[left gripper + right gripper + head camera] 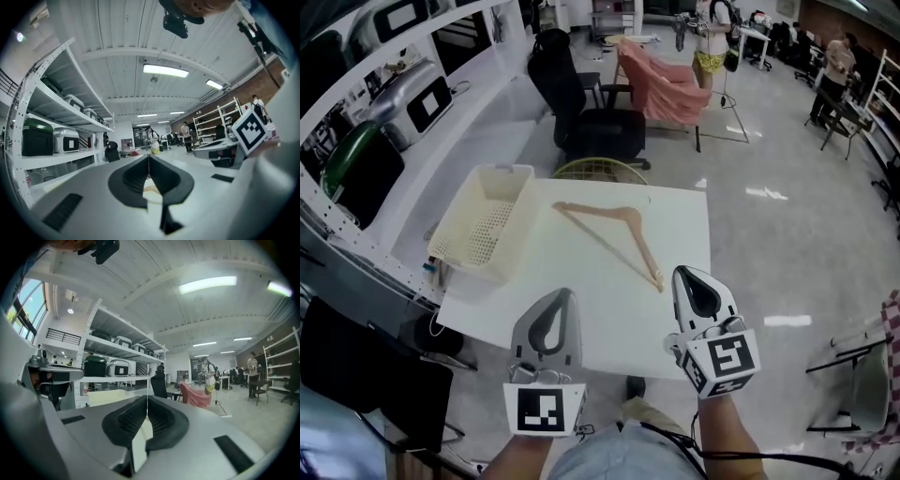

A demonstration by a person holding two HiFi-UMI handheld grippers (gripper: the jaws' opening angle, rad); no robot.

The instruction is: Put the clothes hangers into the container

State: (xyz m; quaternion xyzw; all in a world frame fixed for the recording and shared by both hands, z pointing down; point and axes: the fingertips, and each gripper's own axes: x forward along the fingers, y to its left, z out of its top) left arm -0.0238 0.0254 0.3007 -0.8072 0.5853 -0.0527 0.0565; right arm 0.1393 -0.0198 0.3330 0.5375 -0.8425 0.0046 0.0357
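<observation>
Wooden and pale, a single clothes hanger (630,214) lies flat near the middle of the white table (581,323), well apart from both tools. The container, a cream slotted basket (474,270), sits on the left part of the table, just left of the hanger, and shows nothing inside. The left tool (559,296) and the right tool (688,277) hover side by side over the near edge of the table, each pointing level toward the far side. In their own views both have their jaws pressed together with nothing between them. I judge this to be the approach, before any grasp, as the hanger is not yet touched. The next move calls for one tool, likely the right, to spread its jaws, pinch a thin arm of the hanger, then carry it left over the basket rim. No brand, label or writing can be read, and the cubes on the tools bear only black-and-white square patterns.
</observation>
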